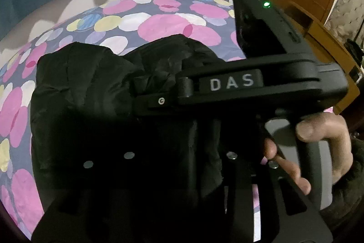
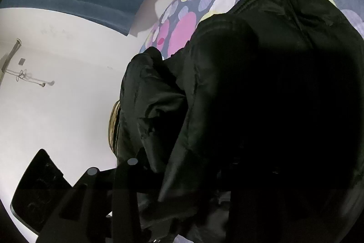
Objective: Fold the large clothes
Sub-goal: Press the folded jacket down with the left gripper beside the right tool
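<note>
My black jacket [image 1: 95, 92] lies bunched mid-frame on the spotted bed [image 1: 159, 24], mid-fold. My right gripper [image 1: 145, 92] pinches its padded edge; whether my left gripper grips, I cannot tell. Next I'd draw that edge across evenly.

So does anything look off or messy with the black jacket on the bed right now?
The black jacket is bunched and rumpled on the dotted bedsheet, not laid flat. In the right wrist view a loose flap hangs crumpled at its left side, over something yellow-striped. Nothing looks torn or spilled.
</note>
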Demonstrator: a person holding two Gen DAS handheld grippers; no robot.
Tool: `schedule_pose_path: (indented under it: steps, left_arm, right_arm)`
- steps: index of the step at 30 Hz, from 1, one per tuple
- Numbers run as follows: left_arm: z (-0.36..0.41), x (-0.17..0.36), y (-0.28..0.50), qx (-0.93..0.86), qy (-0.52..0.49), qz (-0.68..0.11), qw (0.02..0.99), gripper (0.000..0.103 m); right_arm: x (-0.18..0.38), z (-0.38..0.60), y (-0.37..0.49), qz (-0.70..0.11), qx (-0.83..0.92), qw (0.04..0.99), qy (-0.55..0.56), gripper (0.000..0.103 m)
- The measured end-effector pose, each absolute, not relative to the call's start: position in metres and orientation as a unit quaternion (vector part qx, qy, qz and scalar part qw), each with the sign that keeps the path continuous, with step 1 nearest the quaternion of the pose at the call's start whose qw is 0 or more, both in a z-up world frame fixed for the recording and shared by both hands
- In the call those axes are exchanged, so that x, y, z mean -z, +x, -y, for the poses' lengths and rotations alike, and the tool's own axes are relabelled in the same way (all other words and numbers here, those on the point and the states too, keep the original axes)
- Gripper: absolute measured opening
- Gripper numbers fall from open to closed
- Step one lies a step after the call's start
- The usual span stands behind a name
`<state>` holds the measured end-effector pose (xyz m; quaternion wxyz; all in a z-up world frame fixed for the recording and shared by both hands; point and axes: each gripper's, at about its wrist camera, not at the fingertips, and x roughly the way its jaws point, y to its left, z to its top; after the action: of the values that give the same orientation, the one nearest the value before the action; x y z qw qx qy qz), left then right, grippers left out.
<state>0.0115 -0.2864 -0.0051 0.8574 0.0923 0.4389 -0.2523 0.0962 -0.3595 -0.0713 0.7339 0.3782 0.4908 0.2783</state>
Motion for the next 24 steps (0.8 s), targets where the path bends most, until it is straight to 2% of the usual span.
schedule_pose_path:
  steps: [5,13,16,19,21,24]
  left_arm:
    - [0.285,-0.001,-0.001,0.266,0.092,-0.429,0.858,0.049]
    - [0.254,-0.026,-0.054,0.328,0.090,-0.376,0.862,0.055]
    - [0.222,-0.041,-0.070,0.356,0.046,-0.356,0.863,0.056]
    - [0.177,-0.052,-0.074,0.344,-0.009,-0.319,0.883,0.061]
    - [0.146,-0.048,-0.067,0.306,-0.044,-0.309,0.899,0.064]
    - [0.102,-0.016,-0.037,0.245,-0.112,-0.338,0.902,0.064]
  right_arm:
    - [0.074,0.361,0.097,-0.496,-0.274,0.733,0.375,0.035]
    - [0.079,0.364,0.097,-0.502,-0.275,0.728,0.378,0.034]
    - [0.080,0.366,0.097,-0.502,-0.277,0.726,0.379,0.034]
    - [0.080,0.368,0.095,-0.503,-0.278,0.726,0.379,0.034]
    - [0.081,0.368,0.094,-0.503,-0.278,0.726,0.378,0.034]
    - [0.081,0.369,0.093,-0.503,-0.279,0.726,0.376,0.034]
